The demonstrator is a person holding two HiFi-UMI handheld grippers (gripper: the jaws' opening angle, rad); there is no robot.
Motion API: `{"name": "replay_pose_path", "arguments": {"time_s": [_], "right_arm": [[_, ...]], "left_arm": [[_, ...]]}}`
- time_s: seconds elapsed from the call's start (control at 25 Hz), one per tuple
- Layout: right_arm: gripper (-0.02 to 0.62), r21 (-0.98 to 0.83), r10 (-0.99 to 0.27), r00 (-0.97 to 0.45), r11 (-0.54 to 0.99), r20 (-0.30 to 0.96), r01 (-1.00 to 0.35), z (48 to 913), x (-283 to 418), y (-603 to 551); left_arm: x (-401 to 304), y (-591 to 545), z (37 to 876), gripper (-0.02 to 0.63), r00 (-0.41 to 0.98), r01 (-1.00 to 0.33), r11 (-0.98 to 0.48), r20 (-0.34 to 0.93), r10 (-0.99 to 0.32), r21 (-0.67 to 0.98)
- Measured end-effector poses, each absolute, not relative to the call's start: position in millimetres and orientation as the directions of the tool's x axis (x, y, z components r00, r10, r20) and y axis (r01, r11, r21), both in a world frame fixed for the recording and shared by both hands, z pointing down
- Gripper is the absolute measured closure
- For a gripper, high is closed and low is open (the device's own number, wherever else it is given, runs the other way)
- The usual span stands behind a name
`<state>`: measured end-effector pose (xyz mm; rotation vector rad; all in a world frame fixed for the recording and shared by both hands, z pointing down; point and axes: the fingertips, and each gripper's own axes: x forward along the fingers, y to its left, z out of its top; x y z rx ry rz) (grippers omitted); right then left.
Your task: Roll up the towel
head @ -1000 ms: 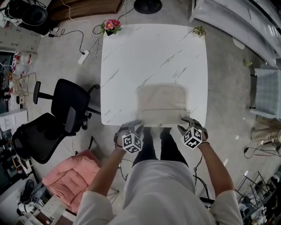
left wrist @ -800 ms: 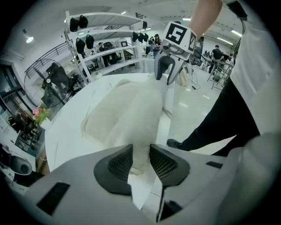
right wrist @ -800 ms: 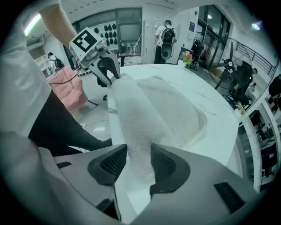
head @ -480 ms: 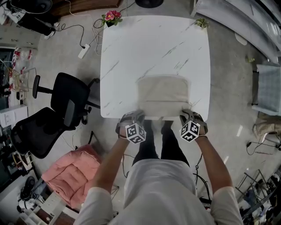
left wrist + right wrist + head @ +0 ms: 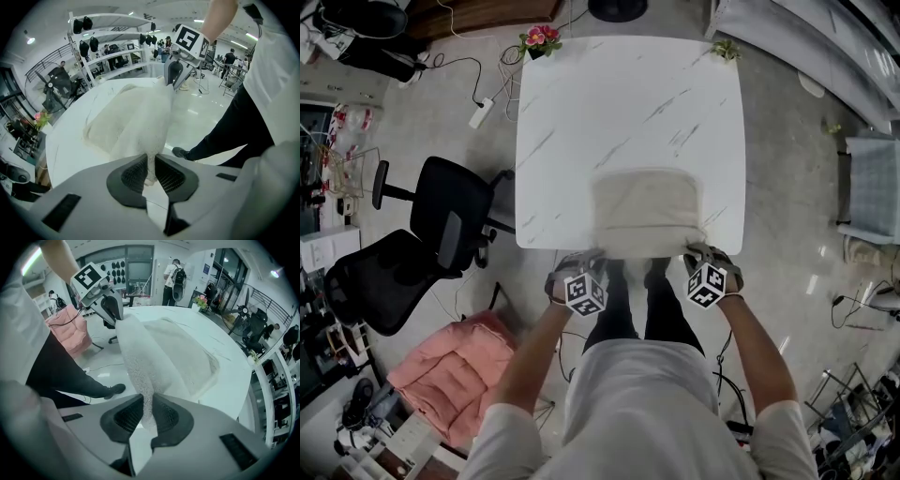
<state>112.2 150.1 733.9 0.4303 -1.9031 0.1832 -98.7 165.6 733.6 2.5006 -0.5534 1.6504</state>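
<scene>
The cream towel, judged soft, light and limp, is taken at its near-edge corners, where the closing jaws of the left gripper and right gripper pinch it.

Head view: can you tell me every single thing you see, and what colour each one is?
table: one, white marble, middle.
towel: one, cream, at the table's near edge.
flowers: one bunch, pink, at the table's far left corner.
plant: one, green, at the table's far right corner.
chairs: two, black, left of the table.
cushion: one, pink, lower left.
power strip: one, white, on the floor, upper left.
left gripper: one, grey, at the towel's near left corner, jaws closing on it.
right gripper: one, grey, at the towel's near right corner, jaws closing on it.
</scene>
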Motion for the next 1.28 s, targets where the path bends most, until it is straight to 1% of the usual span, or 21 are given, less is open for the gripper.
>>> {"name": "replay_pose_path", "arguments": {"time_s": [0.24,0.44,0.64,0.92,1.12,1.28], "right_arm": [[0.525,0.032,-0.167,-0.317,0.920,0.933,-0.390,733.5,111.7,173.9],[0.525,-0.022,-0.127,-0.326,0.909,0.937,-0.416,730.1,112.1,181.1],[0.515,-0.136,-0.034,-0.358,0.889,0.933,-0.438,725.6,112.4,169.1],[0.508,-0.261,0.094,-0.389,0.877,0.917,-0.404,715.1,113.0,143.6],[0.502,-0.260,0.090,-0.400,0.881,0.912,-0.396,709.9,111.9,115.4],[0.489,-0.215,0.034,-0.399,0.882,0.916,-0.419,706.6,111.9,88.0]], "left_arm": [[-98.8,192.4,732.8,0.538,0.368,-0.322,-0.945,0.913,-0.176,-0.053],[-99.3,196.2,726.9,0.537,0.377,-0.329,-0.944,0.918,-0.127,0.005],[-98.5,183.9,718.4,0.531,0.417,-0.312,-0.938,0.909,0.011,0.154],[-97.5,157.8,711.4,0.531,0.434,-0.279,-0.909,0.885,0.169,0.310],[-97.7,133.9,707.5,0.526,0.426,-0.278,-0.905,0.886,0.185,0.323],[-100.2,108.2,707.0,0.515,0.411,-0.315,-0.911,0.903,0.121,0.266]]}}
